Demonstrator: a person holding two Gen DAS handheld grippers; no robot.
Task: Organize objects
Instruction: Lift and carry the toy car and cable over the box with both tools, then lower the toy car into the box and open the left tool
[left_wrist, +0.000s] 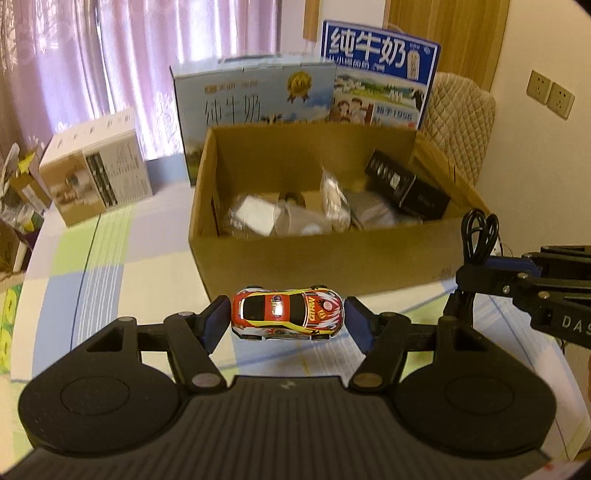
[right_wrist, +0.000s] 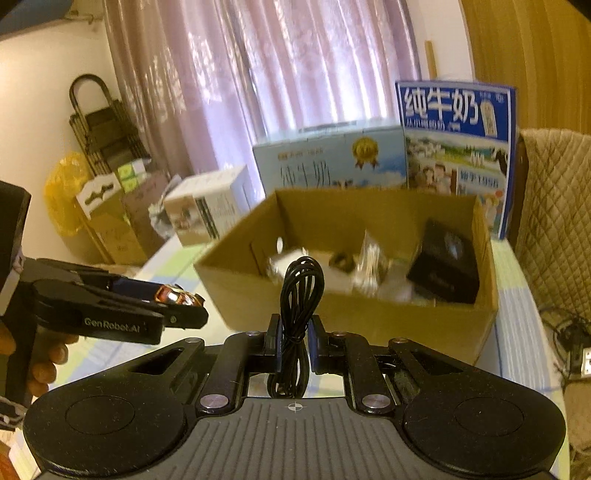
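Closest to the lens in our left wrist view, the left gripper (left_wrist: 287, 319) is clamped on a toy car (left_wrist: 287, 314), its blue pads pressing the car's nose and tail so the car sits crosswise between them, lifted clear of the desk (left_wrist: 110, 258) with its checked cloth. Above it, at the centre of the frame, we see the open cardboard box (left_wrist: 325, 266), which holds clear plastic bags and a black carton (left_wrist: 406, 188) leaning in its right corner. Behind the box two milk cartons (left_wrist: 258, 92) stand upright, and a white box (left_wrist: 96, 173) lies at the left.

In our right wrist view, the right gripper (right_wrist: 294, 343) is pinched tight on a coiled black cable (right_wrist: 299, 295), whose loop rises upright above the fingers in front of the box's near wall (right_wrist: 369, 314), while its tail hangs below. At the left edge of that frame we see the other gripper side-on with the car in its tips, and a hand (right_wrist: 44, 365) wrapped round its handle.
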